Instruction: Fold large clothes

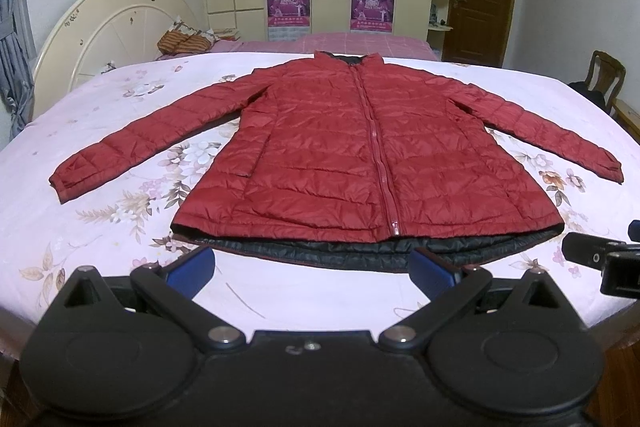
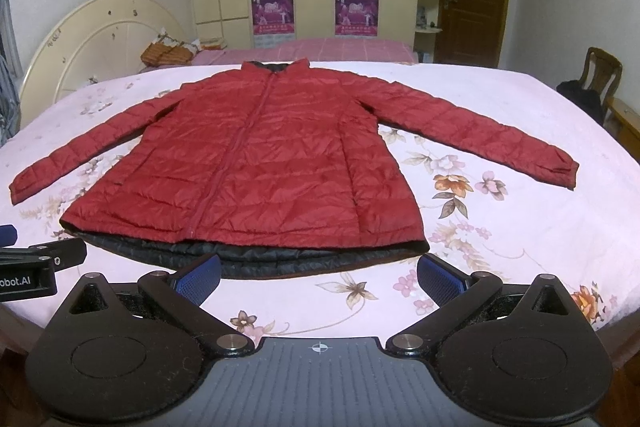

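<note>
our left tool (image 1: 312,273) and right tool (image 2: 318,277) hang released, side by side, just short of the red jacket (image 1: 332,151) spread flat on the bed (image 1: 100,227).

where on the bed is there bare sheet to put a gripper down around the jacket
Bare sheet lies between the red jacket hem and the near bed edge, widest at the near right corner. Open wedges sit between each sleeve and the body: left sleeve, right sleeve. Both grippers, left gripper and right gripper, hover open there. The strip beyond the collar is narrow.
</note>
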Tool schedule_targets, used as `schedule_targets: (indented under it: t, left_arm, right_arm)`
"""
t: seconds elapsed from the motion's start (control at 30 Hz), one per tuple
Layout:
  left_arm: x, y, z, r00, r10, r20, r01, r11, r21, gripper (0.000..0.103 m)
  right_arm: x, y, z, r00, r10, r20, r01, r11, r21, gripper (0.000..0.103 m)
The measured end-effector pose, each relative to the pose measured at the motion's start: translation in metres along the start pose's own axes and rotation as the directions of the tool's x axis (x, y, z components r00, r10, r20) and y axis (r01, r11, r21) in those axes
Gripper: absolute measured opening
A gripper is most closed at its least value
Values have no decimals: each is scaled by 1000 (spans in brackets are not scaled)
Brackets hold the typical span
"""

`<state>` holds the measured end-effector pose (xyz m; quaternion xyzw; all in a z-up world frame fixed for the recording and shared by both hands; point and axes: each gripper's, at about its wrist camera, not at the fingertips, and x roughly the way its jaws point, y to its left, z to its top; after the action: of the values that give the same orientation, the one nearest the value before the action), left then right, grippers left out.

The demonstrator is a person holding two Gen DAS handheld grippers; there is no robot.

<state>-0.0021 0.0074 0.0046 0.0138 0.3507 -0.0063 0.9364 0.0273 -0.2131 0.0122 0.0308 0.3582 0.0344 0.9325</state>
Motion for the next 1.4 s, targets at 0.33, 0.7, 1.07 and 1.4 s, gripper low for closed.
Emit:
schedule_targets:
  t: [0.33,0.7,1.07,1.4]
  left_arm:
    - [0,0,1,1000,3,-4,-3,1000,1,103]
    - [1,-2,1,1000,2,-4,-2,1000,2,103]
    - [2,-5,0,1000,7,-6,-7,1000,1,103]
    - [2,-6,0,1000,9,0,-9,1000,-3,103]
  right_arm:
    - [0,-1,0,1000,-1,0,1,1000,1,103]
    - [1,-5,0,1000,-4,0,4,1000,7,103]
    - [1,-5,0,1000,-3,0,3,1000,8,103]
    - [0,-5,1,1000,-3,3,3,1000,7,103]
